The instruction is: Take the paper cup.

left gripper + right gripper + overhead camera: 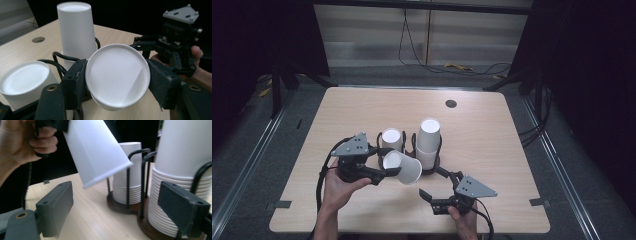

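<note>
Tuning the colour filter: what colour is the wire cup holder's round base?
Dark brown round base under black wire, best in the right gripper view.

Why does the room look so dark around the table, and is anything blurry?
High view: light falls on the table, surroundings black. Left gripper view: the held cup is sharp, the near stack soft. Right gripper view: the tall stack and jaws are blurred.

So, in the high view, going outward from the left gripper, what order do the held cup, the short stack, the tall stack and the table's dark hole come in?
From the left gripper:
1. Held cup, clamped in its jaws, lying sideways.
2. Short stack, just behind it, on the rack's left side.
3. Tall stack, to the right of the cup.
4. Dark hole, far back on the table.
</note>
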### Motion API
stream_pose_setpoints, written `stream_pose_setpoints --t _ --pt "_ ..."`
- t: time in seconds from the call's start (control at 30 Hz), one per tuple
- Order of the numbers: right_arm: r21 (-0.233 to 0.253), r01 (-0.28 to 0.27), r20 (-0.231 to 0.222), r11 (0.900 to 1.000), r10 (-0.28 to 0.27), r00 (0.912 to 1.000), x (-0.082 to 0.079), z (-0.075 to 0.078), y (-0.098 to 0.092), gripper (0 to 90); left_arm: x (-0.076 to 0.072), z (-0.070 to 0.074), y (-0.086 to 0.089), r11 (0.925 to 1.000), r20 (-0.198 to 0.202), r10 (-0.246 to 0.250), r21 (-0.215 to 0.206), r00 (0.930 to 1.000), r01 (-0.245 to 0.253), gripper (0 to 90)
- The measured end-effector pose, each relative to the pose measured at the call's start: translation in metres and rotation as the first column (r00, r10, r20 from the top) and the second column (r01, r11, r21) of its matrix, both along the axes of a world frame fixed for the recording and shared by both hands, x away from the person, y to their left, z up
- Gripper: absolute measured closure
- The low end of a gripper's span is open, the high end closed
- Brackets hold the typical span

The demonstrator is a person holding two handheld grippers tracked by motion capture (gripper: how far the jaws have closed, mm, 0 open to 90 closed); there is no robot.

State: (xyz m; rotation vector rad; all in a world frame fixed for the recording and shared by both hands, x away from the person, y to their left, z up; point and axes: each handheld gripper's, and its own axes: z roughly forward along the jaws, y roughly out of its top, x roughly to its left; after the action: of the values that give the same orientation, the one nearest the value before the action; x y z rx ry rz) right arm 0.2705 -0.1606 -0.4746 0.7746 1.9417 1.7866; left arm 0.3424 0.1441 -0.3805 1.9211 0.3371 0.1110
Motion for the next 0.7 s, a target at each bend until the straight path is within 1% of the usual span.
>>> stream_pose_setpoints --t 0.07,0.1,0.13,0.17,0.2,0.23,0.27,0.3,0.33,0.4,0.43,0.47,0.5,0.53,0.57,0.63,0.67,0.7 --pt "-0.007 -0.008 0.005 1.000 0.008 1.0000 0.001 0.001 0.000 12.7 0.001 -0.007 -0.002 0.9999 -0.016 -0.012 -0.004 0.9998 0.012 35.8" --pt "-0.009 -0.020 0.000 1.000 0.020 0.9998 0.001 0.001 0.000 12.7 0.000 -0.010 -0.003 0.9999 -0.020 -0.015 0.000 0.9997 0.015 35.8" --pt "-0.008 -0.038 -0.002 0.999 0.038 0.9993 0.002 0.002 0.001 12.8 0.000 -0.016 -0.007 0.9997 -0.022 -0.023 -0.006 0.9995 0.022 35.9" --pt "-0.008 -0.038 -0.002 0.999 0.038 0.9993 0.002 0.002 0.001 12.8 0.000 -0.016 -0.007 0.9997 -0.022 -0.023 -0.006 0.9995 0.022 35.8" --pt "-0.011 -0.044 -0.003 0.999 0.044 0.9990 0.002 0.002 0.001 12.8 -0.001 -0.020 -0.009 0.9995 -0.018 -0.027 0.013 0.9995 0.027 35.8" --pt "-0.015 -0.051 -0.005 0.999 0.051 0.9987 0.003 0.002 0.002 12.8 -0.001 -0.022 -0.010 0.9997 -0.019 -0.022 0.010 0.9996 0.022 35.9" --pt "-0.021 -0.066 -0.010 0.998 0.066 0.9978 0.004 0.001 0.003 12.7 -0.001 -0.027 -0.012 0.9993 -0.044 -0.036 -0.013 0.9984 0.036 35.9" --pt "-0.021 -0.066 -0.010 0.998 0.066 0.9978 0.004 0.001 0.003 12.7 -0.001 -0.027 -0.012 0.9993 -0.044 -0.036 -0.013 0.9984 0.036 35.9" --pt "-0.024 -0.069 -0.008 0.997 0.069 0.9976 0.004 0.001 0.003 12.7 -0.001 -0.030 -0.013 0.9991 -0.045 -0.041 -0.012 0.9982 0.041 35.9" --pt "-0.034 -0.098 -0.014 0.995 0.097 0.9952 0.006 0.000 0.006 12.7 -0.001 -0.033 -0.015 0.9990 -0.045 -0.044 -0.001 0.9980 0.044 35.9" --pt "-0.034 -0.098 -0.014 0.995 0.097 0.9952 0.006 0.000 0.006 12.7 -0.003 -0.034 -0.016 0.9991 -0.031 -0.043 0.002 0.9986 0.043 35.9" --pt "-0.037 -0.108 -0.021 0.994 0.107 0.9940 0.008 -0.001 0.007 12.8 -0.005 -0.034 -0.017 0.9976 -0.031 -0.069 0.007 0.9971 0.069 35.9" --pt "-0.037 -0.108 -0.021 0.994 0.107 0.9940 0.008 -0.001 0.007 12.8 -0.005 -0.034 -0.017 0.9976 -0.031 -0.069 0.007 0.9971 0.069 35.9" --pt "-0.044 -0.120 -0.017 0.992 0.119 0.9927 0.009 -0.002 0.009 12.7 -0.007 -0.034 -0.018 0.9979 -0.021 -0.064 0.002 0.9977 0.064 35.9" --pt "-0.046 -0.115 -0.019 0.992 0.115 0.9932 0.009 -0.003 0.010 12.7 -0.008 -0.034 -0.018 0.9975 -0.029 -0.070 -0.003 0.9971 0.070 35.9" --pt "-0.049 -0.126 -0.025 0.991 0.125 0.9918 0.010 -0.004 0.010 12.7 -0.009 -0.035 -0.018 0.9966 -0.033 -0.080 -0.019 0.9962 0.080 35.9" --pt "-0.058 -0.134 -0.034 0.989 0.132 0.9906 0.013 -0.006 0.013 12.8 -0.009 -0.036 -0.019 0.9957 -0.039 -0.091 -0.017 0.9950 0.091 36.0" --pt "-0.058 -0.134 -0.034 0.989 0.132 0.9906 0.013 -0.006 0.013 12.8 -0.010 -0.036 -0.020 0.9953 -0.035 -0.096 -0.014 0.9947 0.096 36.0"
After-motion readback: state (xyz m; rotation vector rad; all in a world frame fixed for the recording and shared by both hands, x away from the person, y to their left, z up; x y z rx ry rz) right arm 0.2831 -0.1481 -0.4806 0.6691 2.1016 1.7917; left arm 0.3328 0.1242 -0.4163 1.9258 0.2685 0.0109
